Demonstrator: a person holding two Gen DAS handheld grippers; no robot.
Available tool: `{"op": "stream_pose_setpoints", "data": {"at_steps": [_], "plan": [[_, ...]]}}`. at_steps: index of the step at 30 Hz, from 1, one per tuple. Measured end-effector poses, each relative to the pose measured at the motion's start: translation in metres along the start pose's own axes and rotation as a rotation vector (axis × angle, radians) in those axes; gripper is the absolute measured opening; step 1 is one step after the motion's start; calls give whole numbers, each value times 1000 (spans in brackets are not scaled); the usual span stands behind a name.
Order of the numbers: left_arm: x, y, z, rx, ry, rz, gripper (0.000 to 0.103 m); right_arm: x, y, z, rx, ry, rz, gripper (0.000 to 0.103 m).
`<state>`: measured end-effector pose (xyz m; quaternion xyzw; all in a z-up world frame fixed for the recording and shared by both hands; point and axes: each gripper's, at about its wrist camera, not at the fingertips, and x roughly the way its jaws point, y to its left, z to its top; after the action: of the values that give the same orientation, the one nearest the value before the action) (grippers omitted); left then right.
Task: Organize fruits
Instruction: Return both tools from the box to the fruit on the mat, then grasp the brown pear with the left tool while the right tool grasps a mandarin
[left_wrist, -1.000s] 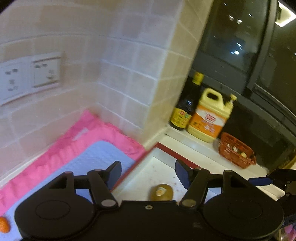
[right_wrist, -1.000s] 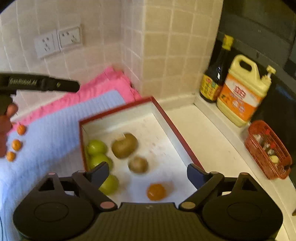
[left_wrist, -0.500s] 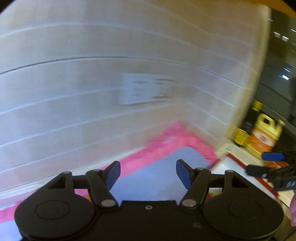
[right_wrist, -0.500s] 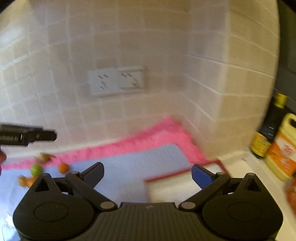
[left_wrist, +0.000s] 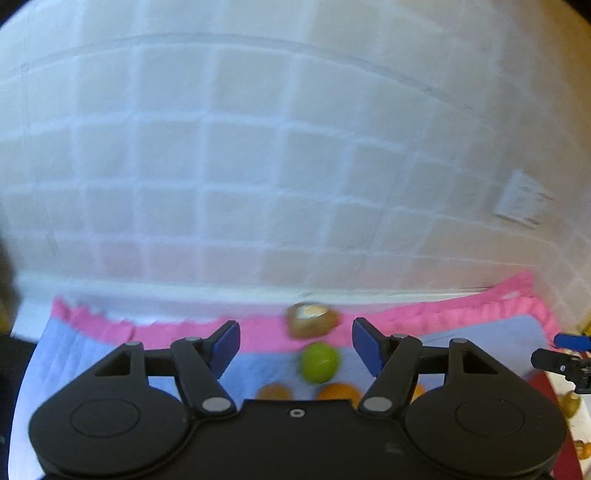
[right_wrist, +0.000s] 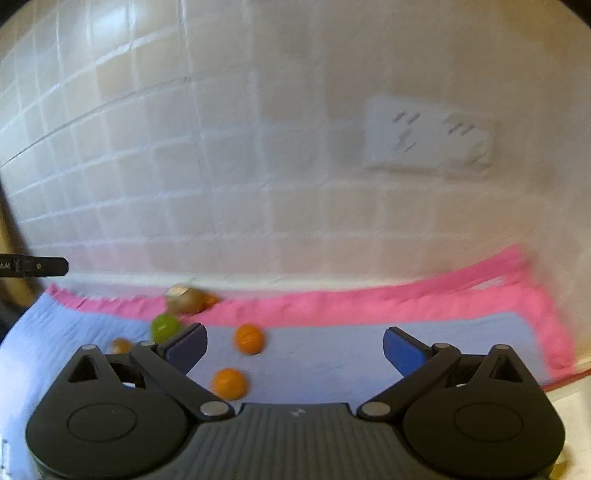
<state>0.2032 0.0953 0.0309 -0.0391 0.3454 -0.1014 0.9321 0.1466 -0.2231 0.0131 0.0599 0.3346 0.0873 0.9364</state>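
A brown kiwi (left_wrist: 312, 320) with a pale sticker sat on the pink towel (left_wrist: 443, 317) at the foot of the tiled wall (left_wrist: 258, 166), and just in front of it a green fruit (left_wrist: 320, 362) lay on the blue mat (left_wrist: 85, 354). Nearer the left camera, two oranges (left_wrist: 339, 394) peeked out over the housing. The left hand-held gripper (left_wrist: 295, 341) hovered with its blue fingers (left_wrist: 226, 345) spread wide and nothing between them, the kiwi and green fruit showing in the gap. In the right wrist view, the same kiwi (right_wrist: 184, 299), the green fruit (right_wrist: 165, 327) and two oranges (right_wrist: 249, 338) lay left of centre on the mat (right_wrist: 332, 354). The right hand-held gripper (right_wrist: 294, 349) was also spread wide and empty over bare mat. A double wall socket (right_wrist: 428, 138) sat on the tiles above. Both views were blurred.
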Motion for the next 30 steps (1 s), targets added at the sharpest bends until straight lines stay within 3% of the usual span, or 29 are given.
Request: {"op": "stream_pose_setpoints", "data": {"at_steps": [6,12,17,23,24,28,30], "plan": [[48,29,-31,-73,123,-1,79,55,15,-12,33,122,58,95],[94,30,-61,-46,212,-35,79,103,11,-14,91,188,70,89],[115,31,-72,-65,253,-69,66,140,16,-10,103,203,69,88],[122,26,-76,-41,247,-68,65,180,31,-15,58,236,53,66],[122,24,-76,-30,244,-62,64,185,32,-15,54,239,55,57],[126,19,-78,-2,233,-32,50,193,34,-15,35,230,24,56],[126,18,-78,-5,223,-25,48,193,31,-15,34,222,28,48]]}}
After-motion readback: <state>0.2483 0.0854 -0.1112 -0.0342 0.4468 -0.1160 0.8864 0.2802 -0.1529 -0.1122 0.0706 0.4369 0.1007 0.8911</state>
